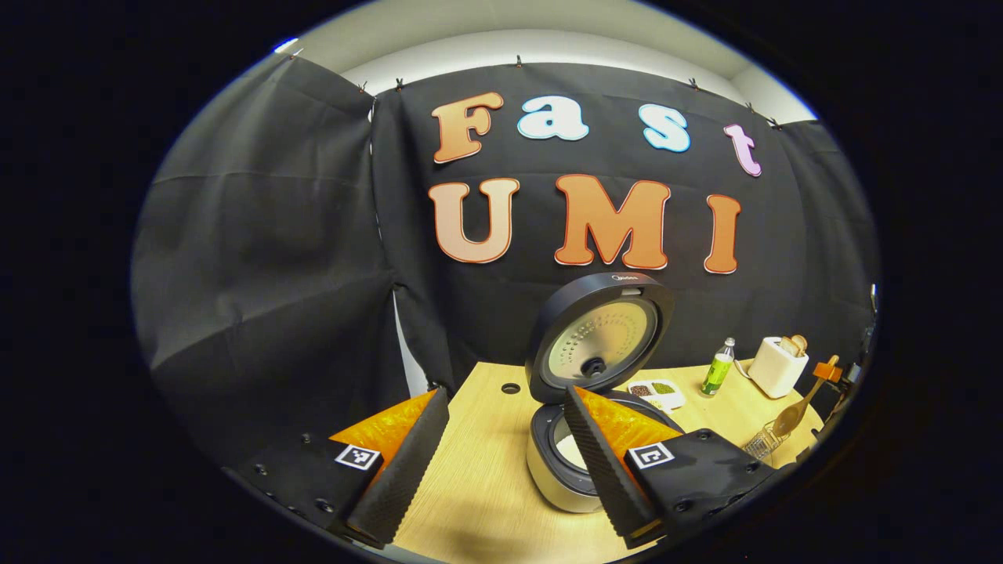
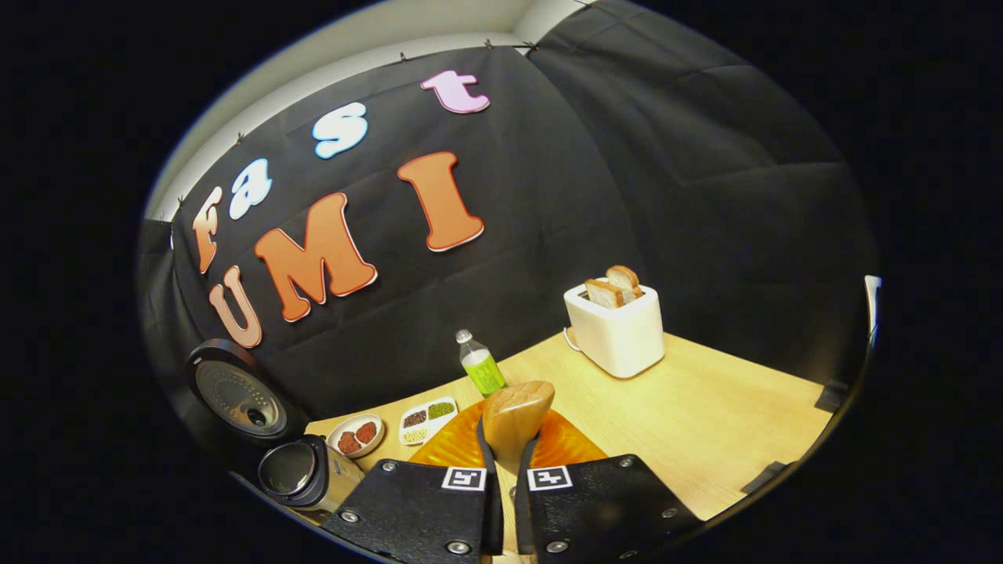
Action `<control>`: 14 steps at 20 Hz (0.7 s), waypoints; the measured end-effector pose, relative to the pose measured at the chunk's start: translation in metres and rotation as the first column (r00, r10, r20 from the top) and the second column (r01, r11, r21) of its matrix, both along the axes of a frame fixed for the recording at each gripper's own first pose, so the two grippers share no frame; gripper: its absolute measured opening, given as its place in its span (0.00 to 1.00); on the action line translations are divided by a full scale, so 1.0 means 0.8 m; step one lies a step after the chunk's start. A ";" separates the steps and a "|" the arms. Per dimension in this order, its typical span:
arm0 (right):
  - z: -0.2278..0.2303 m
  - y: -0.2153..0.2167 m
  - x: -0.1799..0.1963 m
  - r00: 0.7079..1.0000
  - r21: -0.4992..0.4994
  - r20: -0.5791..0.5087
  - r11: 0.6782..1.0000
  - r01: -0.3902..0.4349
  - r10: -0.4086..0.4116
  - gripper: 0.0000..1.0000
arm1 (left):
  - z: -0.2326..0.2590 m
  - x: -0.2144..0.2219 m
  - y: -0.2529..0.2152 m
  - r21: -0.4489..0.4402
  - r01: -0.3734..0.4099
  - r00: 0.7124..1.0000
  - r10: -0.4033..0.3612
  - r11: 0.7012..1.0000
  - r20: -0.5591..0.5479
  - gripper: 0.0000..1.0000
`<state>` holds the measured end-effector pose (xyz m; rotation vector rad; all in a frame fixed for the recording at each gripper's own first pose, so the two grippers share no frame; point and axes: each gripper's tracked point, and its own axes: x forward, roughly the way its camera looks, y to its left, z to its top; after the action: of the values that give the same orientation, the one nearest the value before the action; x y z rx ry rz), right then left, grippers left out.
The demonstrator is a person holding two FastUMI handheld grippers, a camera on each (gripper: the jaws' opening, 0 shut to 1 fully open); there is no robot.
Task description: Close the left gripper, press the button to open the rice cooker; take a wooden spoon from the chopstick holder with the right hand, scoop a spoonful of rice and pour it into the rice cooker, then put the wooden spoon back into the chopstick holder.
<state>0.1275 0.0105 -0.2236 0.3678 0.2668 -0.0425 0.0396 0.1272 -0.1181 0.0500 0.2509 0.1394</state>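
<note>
Rice cooker point(image 1: 584, 407) open, wooden spoon point(image 2: 513, 423) clamped in your right gripper point(image 2: 508, 470).

Your right gripper's fingers press on the spoon from both sides, bowl end pointing up. Your left gripper point(image 1: 501, 462) hangs with its fingers spread wide and bare, near the cooker, whose lid stands upright at the table point(image 1: 478, 486) back edge. The chopstick holder point(image 1: 762, 442) sits by the table's right edge, the toaster point(image 2: 615, 329) toward the far right corner.
</note>
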 end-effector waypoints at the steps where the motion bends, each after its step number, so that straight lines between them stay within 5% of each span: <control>1: -0.012 0.000 0.002 1.000 0.010 -0.016 1.000 -0.004 0.004 0.05 | -0.001 -0.004 0.001 0.001 -0.008 1.000 0.008 1.000 -0.004 0.99; 10: -0.076 0.004 0.008 0.995 0.079 -0.095 0.996 -0.035 0.043 0.09 | 0.003 -0.020 0.017 0.023 -0.066 0.998 0.066 0.998 -0.021 1.00; 14: -0.075 -0.011 0.007 0.993 0.020 -0.109 0.999 -0.040 0.041 0.18 | 0.003 -0.019 0.014 0.031 -0.076 0.997 0.076 0.997 -0.019 0.99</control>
<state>0.1333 0.0018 -0.2835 0.3778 0.3834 -0.0205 0.0241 0.1386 -0.1154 0.0724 0.2709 0.2185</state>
